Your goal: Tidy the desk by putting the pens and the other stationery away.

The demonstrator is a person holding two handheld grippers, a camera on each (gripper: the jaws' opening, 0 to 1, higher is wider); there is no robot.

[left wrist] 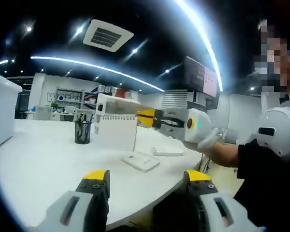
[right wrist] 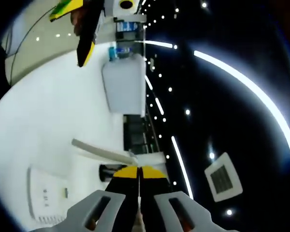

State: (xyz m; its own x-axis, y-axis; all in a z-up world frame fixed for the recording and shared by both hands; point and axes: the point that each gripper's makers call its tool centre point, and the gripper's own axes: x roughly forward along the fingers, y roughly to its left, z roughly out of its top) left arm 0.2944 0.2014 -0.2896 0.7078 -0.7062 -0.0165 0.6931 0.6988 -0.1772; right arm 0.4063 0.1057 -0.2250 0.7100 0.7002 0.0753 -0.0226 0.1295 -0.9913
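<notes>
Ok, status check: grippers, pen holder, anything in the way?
Left gripper open, above the desk edge. Right gripper shut, raised toward the white box. Black mesh pen holder upright beside the box. Flat white devices lie nearer.

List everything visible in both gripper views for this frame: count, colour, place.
Curved white desk: one, white, under everything.
Black mesh pen cup: one, black, far side of desk.
Tall white box: one, white, right of the cup.
Flat white slabs: two, white, near desk's right edge.
White bin: one, white, desk's left end.
Ceiling vent: one, white, overhead.
Left hand-held gripper: yellow-tipped, jaws apart, above desk edge.
Right hand-held gripper: yellow-tipped, jaws together, raised near the box.
Person's forearm: one, at right.
</notes>
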